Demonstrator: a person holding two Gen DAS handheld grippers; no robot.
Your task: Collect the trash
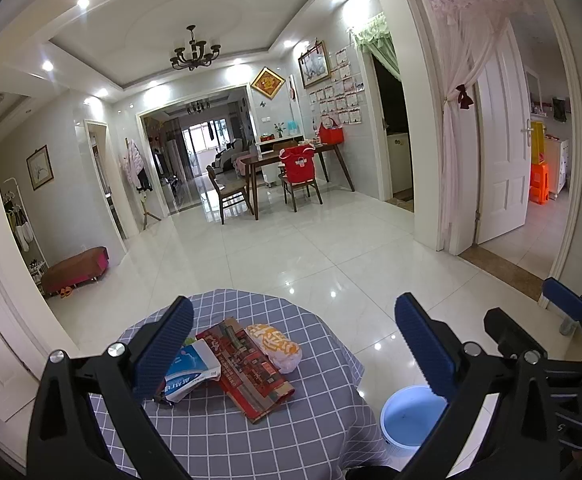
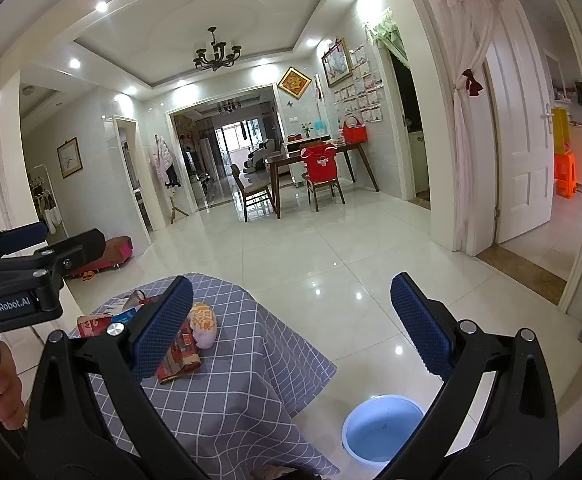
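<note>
Item 1: left tool (image 1: 295, 344), both blue-padded fingers spread wide with nothing between them, held above a small bench (image 1: 227, 432) draped in a grey checked cloth. Item 2: right tool (image 2: 291, 324), likewise spread wide and empty, held over the bench's right side and the floor beside it; part of it also showed at the right edge of the left wrist view. Item 3: trash, lying together on the cloth toward the far side of the bench: a red printed wrapper (image 1: 251, 368), flattened, in the middle; a blue-and-white packet (image 1: 191, 376) touching its left edge; a clear bag with orange-and-white print (image 1: 277, 346) just beside its right edge. Item 4: a red carton (image 2: 93, 326), seen only in the right wrist view, at the bench's far left. Item 5: light blue bin (image 2: 383, 428), open-topped, standing on the white tiled floor (image 1: 311, 256) just right of the bench.
</note>
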